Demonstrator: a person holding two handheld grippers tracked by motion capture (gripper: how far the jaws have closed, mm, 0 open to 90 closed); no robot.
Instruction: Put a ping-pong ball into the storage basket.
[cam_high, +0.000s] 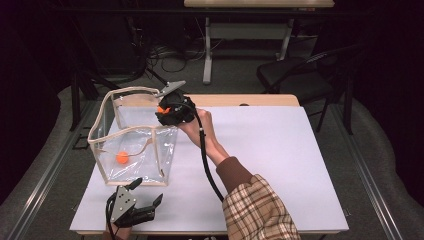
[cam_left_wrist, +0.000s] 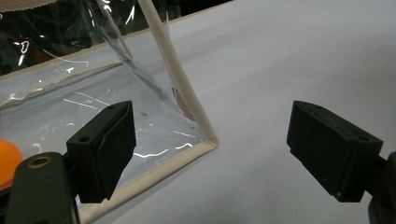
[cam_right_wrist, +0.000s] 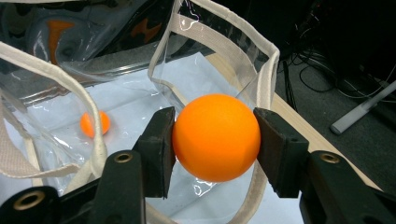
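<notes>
**Orange ball held over the clear tote's open top**

The right gripper (cam_right_wrist: 215, 140) has its matte black fingers clamped on a smooth, round orange ball (cam_right_wrist: 216, 137), one pad pressing each side. In the high view the right gripper (cam_high: 172, 111) sits at the bag's 2 o'clock corner, above its rim. The bag (cam_high: 135, 137) is a boxy tote of glossy, creased clear plastic edged with cream woven tape, standing on the white counter (cam_high: 270, 150). A second orange ball (cam_high: 122, 157) lies on the bag's floor; the right gripper view shows it at 9 o'clock, through the plastic. The left gripper (cam_left_wrist: 210, 154) rests near the counter's front edge, fingers spread apart, nothing between them, with the bag's taped bottom corner (cam_left_wrist: 210, 140) just ahead.
</notes>
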